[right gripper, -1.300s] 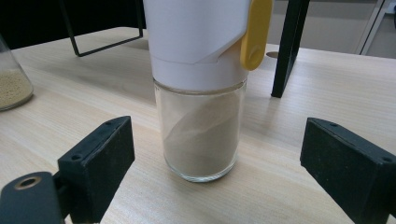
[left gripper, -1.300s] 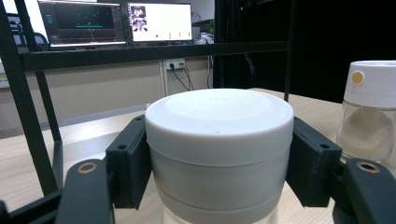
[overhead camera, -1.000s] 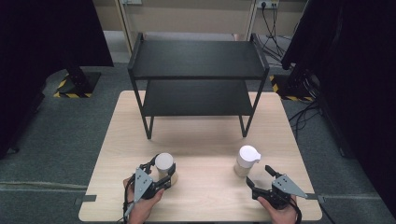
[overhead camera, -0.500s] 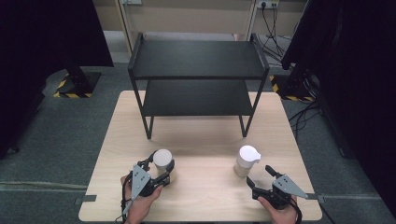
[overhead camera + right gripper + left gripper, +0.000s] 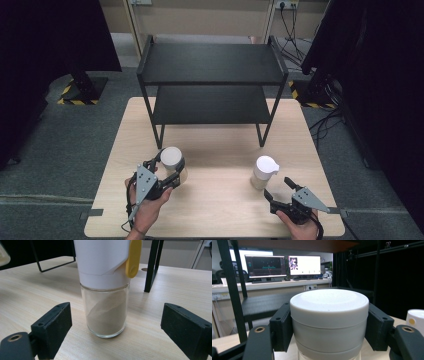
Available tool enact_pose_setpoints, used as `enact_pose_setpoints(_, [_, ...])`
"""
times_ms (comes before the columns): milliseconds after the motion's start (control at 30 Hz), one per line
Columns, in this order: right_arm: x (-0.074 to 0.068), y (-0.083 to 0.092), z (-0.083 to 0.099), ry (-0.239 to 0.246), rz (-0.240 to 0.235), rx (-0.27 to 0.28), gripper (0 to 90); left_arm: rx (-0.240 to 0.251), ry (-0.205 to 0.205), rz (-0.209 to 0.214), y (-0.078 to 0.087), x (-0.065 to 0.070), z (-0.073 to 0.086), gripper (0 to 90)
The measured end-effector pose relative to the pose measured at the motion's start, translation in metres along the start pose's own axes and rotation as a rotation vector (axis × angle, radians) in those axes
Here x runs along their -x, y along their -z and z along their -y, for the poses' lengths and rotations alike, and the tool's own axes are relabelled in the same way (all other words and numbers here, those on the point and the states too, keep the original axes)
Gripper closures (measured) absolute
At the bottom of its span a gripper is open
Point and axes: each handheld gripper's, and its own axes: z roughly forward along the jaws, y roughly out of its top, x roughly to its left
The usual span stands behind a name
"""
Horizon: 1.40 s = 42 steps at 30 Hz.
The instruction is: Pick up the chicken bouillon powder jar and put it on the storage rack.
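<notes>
Left gripper (image 5: 169,172) clamps a white-lidded jar (image 5: 171,159); right gripper (image 5: 282,191) gapes over the pale wooden table (image 5: 220,205).

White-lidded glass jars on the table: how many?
2. One white-lidded glass jar sits front-left, clamped in the left gripper. The other, with a yellow tab, stands front-right, ahead of the open right gripper.

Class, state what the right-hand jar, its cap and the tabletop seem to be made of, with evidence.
Jar: probably clear glass; pale powder shows through the glossy wall. Cap: likely matte white plastic, with a yellow tab. Tabletop: pale wood or wood-look laminate; grain lines show.
</notes>
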Motion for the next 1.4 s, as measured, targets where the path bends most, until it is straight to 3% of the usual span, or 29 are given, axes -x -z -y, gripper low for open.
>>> enact_pose_setpoints(1400, [-0.001, 0.001, 0.002, -0.006, 0.004, 0.009, 10.2, 0.106, -0.032, -0.059, -0.045, -0.013, -0.064, 33.6])
